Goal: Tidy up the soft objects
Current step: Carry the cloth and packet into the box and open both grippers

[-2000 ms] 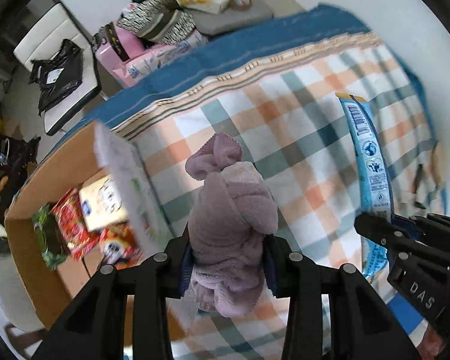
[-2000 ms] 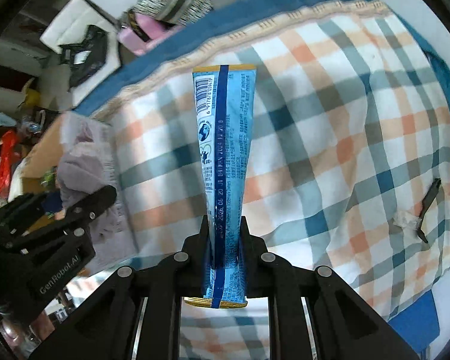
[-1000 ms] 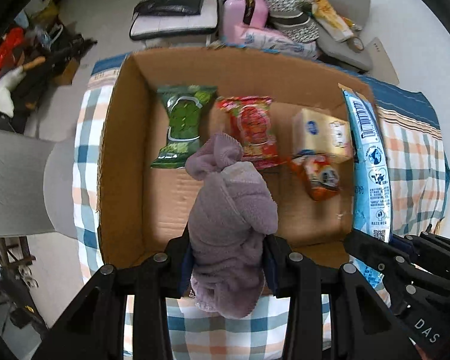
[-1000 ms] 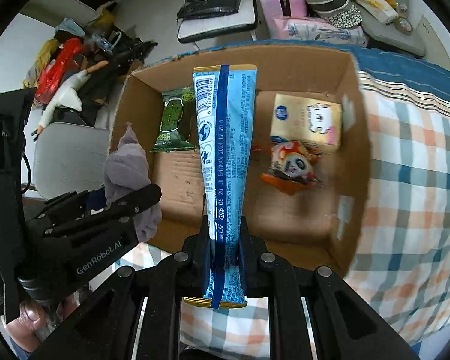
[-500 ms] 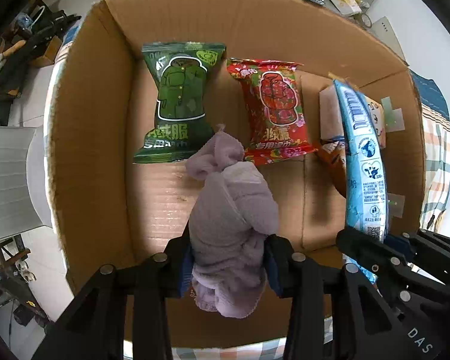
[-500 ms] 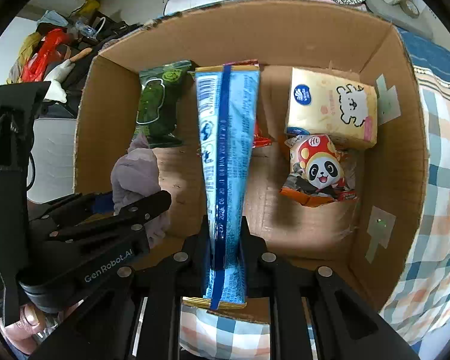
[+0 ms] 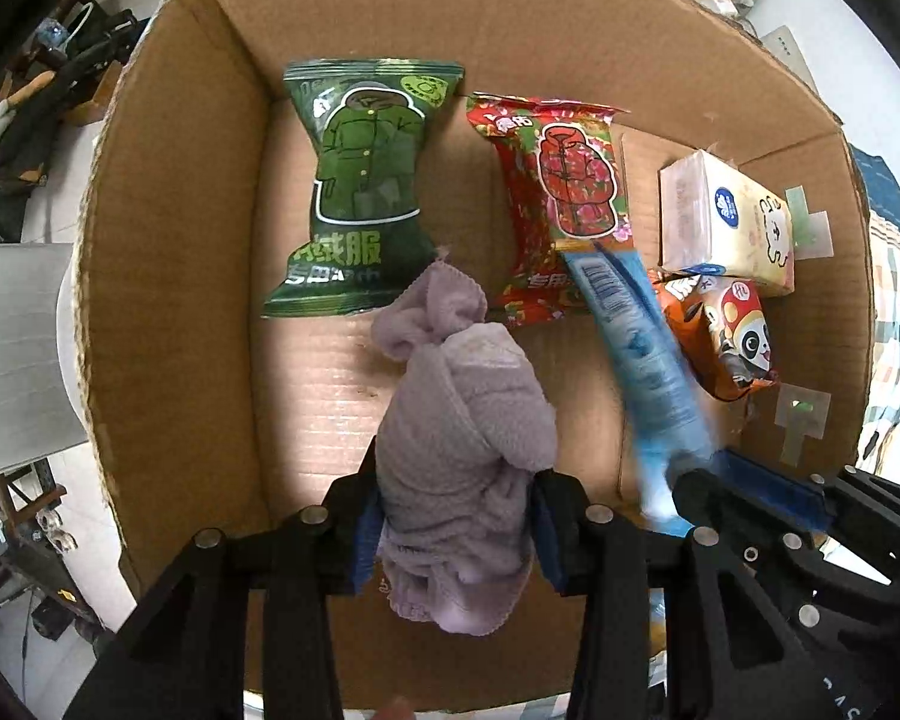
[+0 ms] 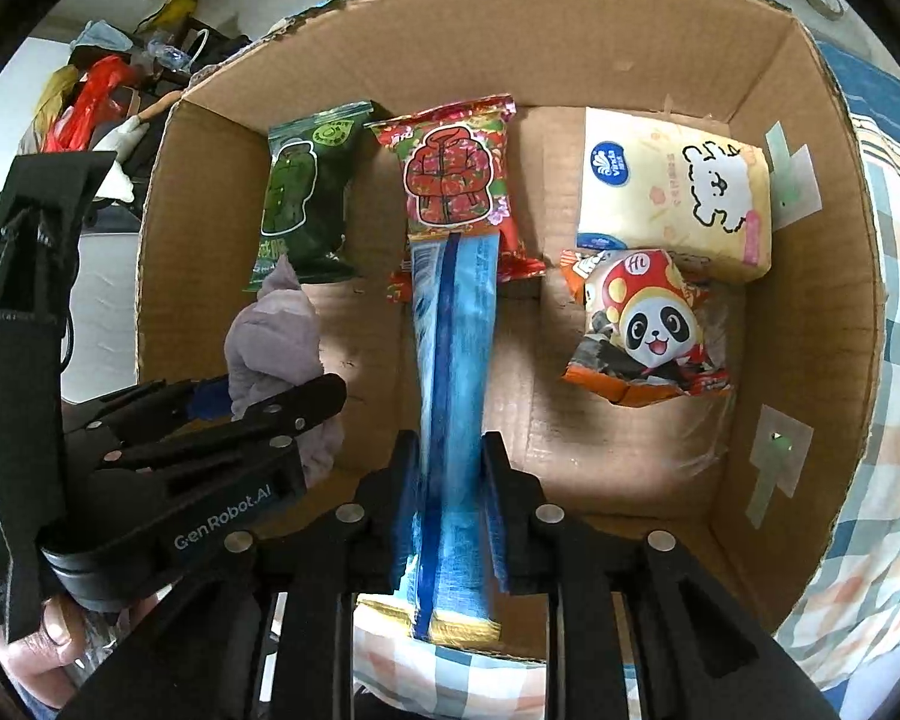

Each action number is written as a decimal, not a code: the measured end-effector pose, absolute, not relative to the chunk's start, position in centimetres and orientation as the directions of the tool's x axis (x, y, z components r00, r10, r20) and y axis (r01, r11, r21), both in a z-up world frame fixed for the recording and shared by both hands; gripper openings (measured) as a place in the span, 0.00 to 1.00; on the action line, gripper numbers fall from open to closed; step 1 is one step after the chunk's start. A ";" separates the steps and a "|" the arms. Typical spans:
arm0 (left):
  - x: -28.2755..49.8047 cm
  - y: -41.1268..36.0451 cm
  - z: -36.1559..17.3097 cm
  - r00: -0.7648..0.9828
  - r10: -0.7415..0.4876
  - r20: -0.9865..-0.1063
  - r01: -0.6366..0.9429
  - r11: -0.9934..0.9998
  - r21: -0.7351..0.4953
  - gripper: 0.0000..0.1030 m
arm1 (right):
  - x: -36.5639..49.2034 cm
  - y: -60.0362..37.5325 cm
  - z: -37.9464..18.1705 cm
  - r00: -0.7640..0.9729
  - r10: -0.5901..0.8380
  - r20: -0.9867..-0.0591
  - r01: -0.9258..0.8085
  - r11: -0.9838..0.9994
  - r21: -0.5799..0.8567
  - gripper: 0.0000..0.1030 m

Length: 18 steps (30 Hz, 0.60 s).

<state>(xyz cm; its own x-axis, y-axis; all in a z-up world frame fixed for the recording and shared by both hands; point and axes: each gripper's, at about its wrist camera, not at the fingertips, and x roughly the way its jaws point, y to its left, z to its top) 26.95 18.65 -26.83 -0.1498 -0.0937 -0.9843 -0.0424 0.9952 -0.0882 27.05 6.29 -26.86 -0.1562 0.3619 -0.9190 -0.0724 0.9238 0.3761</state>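
My left gripper is shut on a bunched lilac towel and holds it over the near left floor of the open cardboard box. My right gripper stands around a long blue snack packet; the jaws have widened and the packet is blurred, its far end low over the red packet. The packet also shows in the left wrist view, and the towel in the right wrist view.
Inside the box lie a green packet, a red packet, a cream tissue pack and an orange panda packet. The box rests on a checked blanket. Clutter and a chair stand left of it.
Both grippers have come from the blanket to over the box and moved lower into it. The right jaws have opened wider and the blue packet is slipping down. The towel stays held.
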 end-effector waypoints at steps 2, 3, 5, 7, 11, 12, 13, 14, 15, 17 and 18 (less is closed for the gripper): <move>26.8 18.8 -26.5 -0.139 -0.095 -0.986 -0.046 0.995 -0.090 0.42 | 26.7 6.4 -26.9 -0.155 0.367 -0.917 -0.071 0.922 0.381 0.24; 26.7 18.9 -26.4 -0.132 -0.096 -0.987 -0.047 0.995 -0.091 0.47 | 26.7 6.4 -26.8 -0.153 0.367 -0.917 -0.073 0.922 0.381 0.27; 26.5 19.0 -25.7 -0.109 -0.094 -0.990 -0.046 0.995 -0.089 0.53 | 26.5 6.2 -26.2 -0.142 0.357 -0.923 -0.079 0.926 0.370 0.34; 26.5 19.2 -24.8 -0.089 -0.089 -0.992 -0.047 0.995 -0.085 0.54 | 26.4 6.1 -25.6 -0.135 0.350 -0.927 -0.086 0.928 0.363 0.38; 26.0 19.2 -22.9 -0.033 -0.082 -0.996 -0.040 0.996 -0.080 0.72 | 25.9 5.6 -24.3 -0.111 0.326 -0.939 -0.101 0.936 0.337 0.48; 26.0 19.2 -22.4 -0.020 -0.073 -0.997 -0.038 0.997 -0.073 0.78 | 25.7 5.3 -23.9 -0.104 0.317 -0.943 -0.106 0.939 0.328 0.49; 25.8 19.1 -21.9 -0.004 -0.059 -0.998 -0.035 0.998 -0.059 0.81 | 25.6 5.2 -23.6 -0.094 0.309 -0.947 -0.109 0.942 0.318 0.53; 25.6 19.1 -21.4 0.010 -0.046 -0.999 -0.033 0.998 -0.046 0.83 | 25.5 4.9 -23.3 -0.083 0.297 -0.951 -0.111 0.946 0.305 0.57; 25.4 19.2 -20.9 0.021 -0.033 -0.999 -0.034 0.999 -0.034 0.87 | 25.4 4.6 -22.9 -0.072 0.283 -0.957 -0.113 0.950 0.289 0.60; 25.3 19.1 -20.3 0.042 -0.026 -0.999 -0.043 0.999 -0.028 0.88 | 24.9 4.2 -22.1 -0.050 0.252 -0.966 -0.121 0.959 0.256 0.73; 25.1 19.1 -19.9 0.054 -0.021 -0.998 -0.047 0.999 -0.024 0.89 | 24.8 3.9 -21.8 -0.035 0.234 -0.972 -0.124 0.964 0.237 0.77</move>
